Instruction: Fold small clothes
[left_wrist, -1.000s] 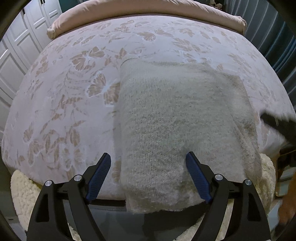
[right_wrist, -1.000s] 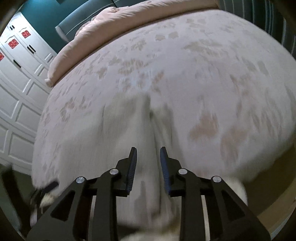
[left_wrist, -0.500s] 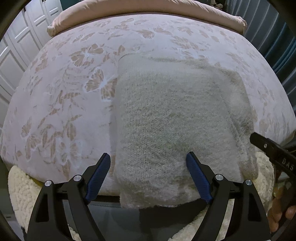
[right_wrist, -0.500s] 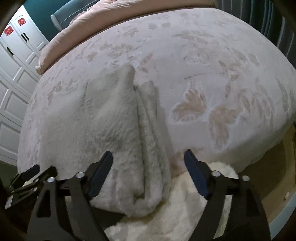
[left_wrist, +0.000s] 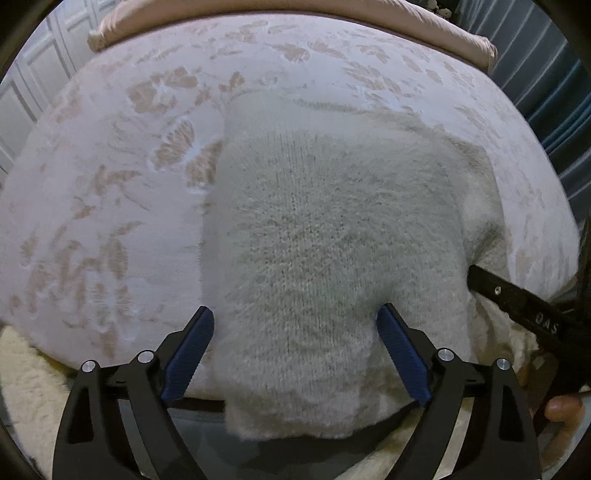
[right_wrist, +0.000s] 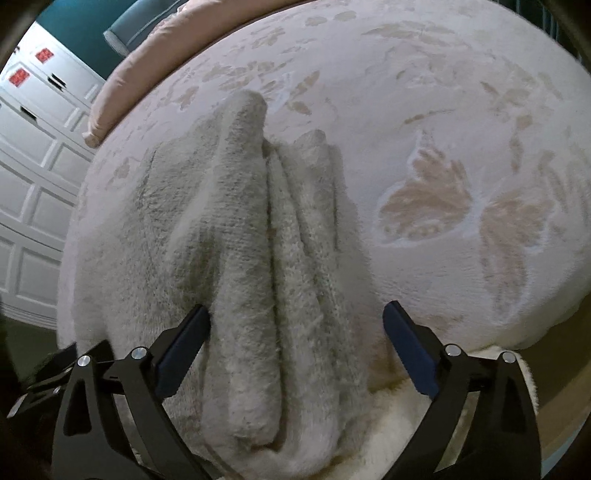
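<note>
Hovering over the folded cream knit sweater (left_wrist: 332, 240), the left gripper (left_wrist: 295, 325) stands wide, nothing pinched, its jaws having just spread further. The right gripper (right_wrist: 295, 321) has also just been opening and now straddles the sweater's stacked fold edges (right_wrist: 280, 258) without pressing them. The sweater lies on the floral bedspread (left_wrist: 110, 184), its near end hanging over the bed's edge above a fleecy blanket (right_wrist: 399, 424). Risks: the overhang could drag the bundle off (fuzzy knit, probably slippery); the loose right-hand layers could splay; a one-layer pinch would likely undo the fold.
</note>
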